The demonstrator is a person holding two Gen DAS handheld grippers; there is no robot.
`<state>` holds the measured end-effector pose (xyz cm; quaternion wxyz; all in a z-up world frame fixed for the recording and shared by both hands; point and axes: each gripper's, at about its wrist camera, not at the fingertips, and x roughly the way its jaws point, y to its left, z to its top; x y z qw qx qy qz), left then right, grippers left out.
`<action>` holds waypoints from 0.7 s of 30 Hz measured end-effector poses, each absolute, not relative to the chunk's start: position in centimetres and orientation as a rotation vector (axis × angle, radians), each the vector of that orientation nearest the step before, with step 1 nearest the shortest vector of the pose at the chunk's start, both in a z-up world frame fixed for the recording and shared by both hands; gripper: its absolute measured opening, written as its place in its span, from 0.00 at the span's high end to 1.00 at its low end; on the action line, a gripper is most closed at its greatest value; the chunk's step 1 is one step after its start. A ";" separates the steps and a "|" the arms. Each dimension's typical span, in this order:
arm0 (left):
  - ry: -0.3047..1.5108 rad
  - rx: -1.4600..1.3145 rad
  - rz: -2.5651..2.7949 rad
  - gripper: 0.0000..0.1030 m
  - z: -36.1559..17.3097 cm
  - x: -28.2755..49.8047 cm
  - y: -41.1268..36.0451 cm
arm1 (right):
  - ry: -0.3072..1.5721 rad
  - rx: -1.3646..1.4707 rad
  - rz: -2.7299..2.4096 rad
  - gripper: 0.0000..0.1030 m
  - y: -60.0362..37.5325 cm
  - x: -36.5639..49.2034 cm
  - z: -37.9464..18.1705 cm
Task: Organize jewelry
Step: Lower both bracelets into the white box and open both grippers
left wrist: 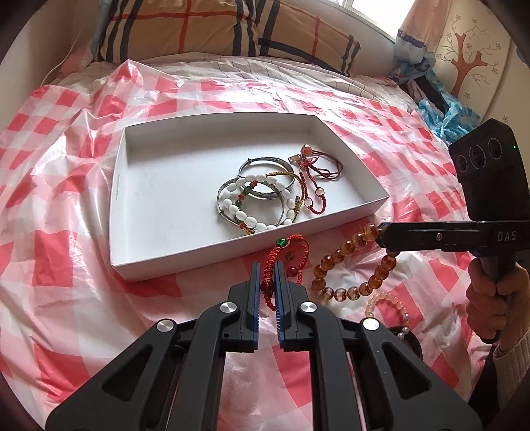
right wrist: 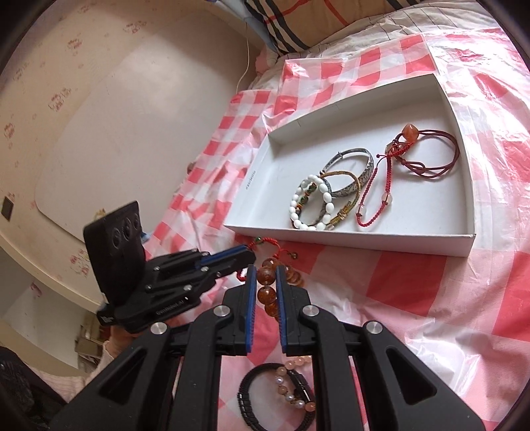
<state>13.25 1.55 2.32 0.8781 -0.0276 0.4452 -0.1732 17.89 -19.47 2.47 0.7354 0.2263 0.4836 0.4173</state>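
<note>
Fingers (left wrist: 254,275) of left gripper (left wrist: 266,265) pinch red cord bracelet (left wrist: 288,252) beside tray (left wrist: 185,262).

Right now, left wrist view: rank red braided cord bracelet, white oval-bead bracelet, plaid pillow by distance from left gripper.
1. Red braided cord bracelet, between the left gripper fingers.
2. White oval-bead bracelet, inside the white tray.
3. Plaid pillow, far end of bed.
</note>
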 end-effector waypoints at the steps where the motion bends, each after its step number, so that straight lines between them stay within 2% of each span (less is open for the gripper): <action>1: 0.923 -0.056 -0.360 0.93 2.4 13.2 1.5 | 1.060 0.509 0.917 0.88 -19.6 18.0 2.5; 21: 0.829 -0.014 -0.324 0.93 4.0 12.7 1.4 | 0.995 0.641 0.975 0.88 -20.6 18.4 3.2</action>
